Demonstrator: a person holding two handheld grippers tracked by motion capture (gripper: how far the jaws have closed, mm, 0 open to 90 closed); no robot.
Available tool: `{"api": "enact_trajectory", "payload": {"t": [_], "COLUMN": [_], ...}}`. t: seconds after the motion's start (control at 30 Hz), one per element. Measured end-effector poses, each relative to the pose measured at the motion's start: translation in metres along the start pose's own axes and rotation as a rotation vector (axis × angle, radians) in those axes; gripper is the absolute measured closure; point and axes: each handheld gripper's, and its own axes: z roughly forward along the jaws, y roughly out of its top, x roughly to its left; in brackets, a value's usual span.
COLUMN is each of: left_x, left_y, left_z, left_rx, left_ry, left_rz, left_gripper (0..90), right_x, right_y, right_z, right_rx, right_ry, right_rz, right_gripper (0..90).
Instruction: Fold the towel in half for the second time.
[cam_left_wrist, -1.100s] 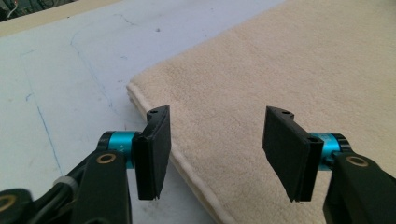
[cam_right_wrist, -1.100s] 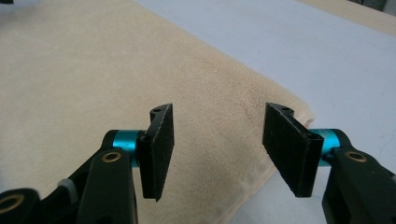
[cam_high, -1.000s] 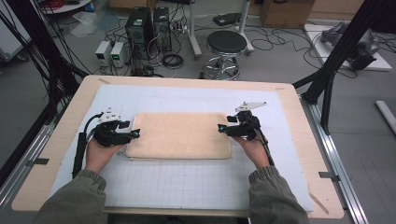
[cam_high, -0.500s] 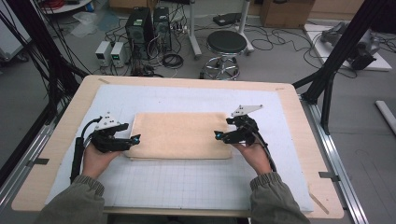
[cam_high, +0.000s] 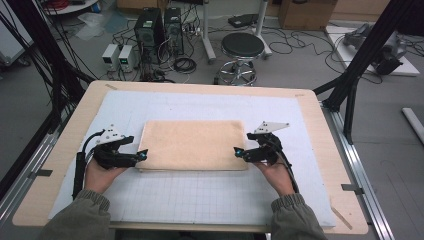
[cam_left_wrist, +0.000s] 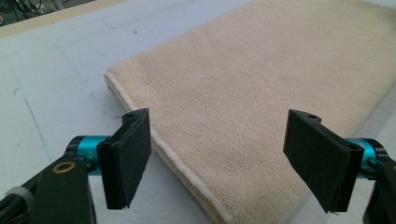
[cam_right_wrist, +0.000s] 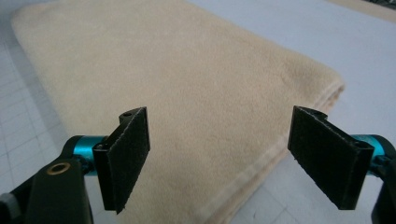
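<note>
A folded beige towel (cam_high: 192, 145) lies flat in the middle of the white grid mat (cam_high: 200, 195). My left gripper (cam_high: 141, 156) sits at the towel's near left corner, and its jaws have just been opening; they stand wide apart above the towel (cam_left_wrist: 261, 93), pressing on nothing. At the near right corner my right gripper (cam_high: 238, 151) has also just been opening, its pads clear of the towel (cam_right_wrist: 187, 84) below them. Both grippers (cam_left_wrist: 217, 161) (cam_right_wrist: 219, 158) hold nothing.
The mat covers a wooden table (cam_high: 325, 145) with bare rims on all sides. Beyond the far edge stand a stool (cam_high: 242, 47), computer boxes (cam_high: 159, 27) and cables on the floor. Black frame posts (cam_high: 370, 47) rise at the right and left.
Both grippers have let go of the towel's side edges and drawn outward a little, left one leftward, right one rightward. The towel lies still.
</note>
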Motion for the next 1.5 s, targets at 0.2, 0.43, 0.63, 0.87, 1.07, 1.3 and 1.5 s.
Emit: {"api": "enact_trajectory", "payload": {"t": [0.2,0.43,0.63,0.87,1.07,1.3,1.5], "left_x": [-0.004,-0.007,-0.011,-0.016,-0.019,-0.023,-0.025], "left_y": [-0.002,-0.005,-0.005,-0.009,-0.011,-0.015,-0.019], "left_z": [-0.006,-0.01,-0.016,-0.025,-0.031,-0.038,-0.044], "left_rx": [-0.025,-0.025,-0.032,-0.035,-0.033,-0.034,-0.034], "left_ry": [-0.007,-0.018,-0.021,-0.014,-0.02,-0.018,-0.02], "left_rz": [-0.003,-0.004,0.007,0.022,0.038,0.045,0.045], "left_gripper": [22.5,21.0,20.3,18.8,17.2,16.0,15.9], "right_x": [0.005,0.012,0.013,0.02,0.023,0.027,0.03], "right_y": [0.0,0.0,-0.01,-0.015,-0.022,-0.028,-0.032], "right_z": [-0.004,-0.006,-0.015,-0.026,-0.036,-0.044,-0.05], "right_rx": [-0.01,0.002,-0.025,-0.037,-0.052,-0.065,-0.073], "right_ry": [0.013,0.017,-0.006,-0.017,-0.025,-0.028,-0.033], "right_rz": [0.004,-0.016,-0.012,-0.012,-0.011,-0.01,-0.016], "right_gripper": [15.7,13.9,14.6,12.7,12.3,12.1,12.1]}}
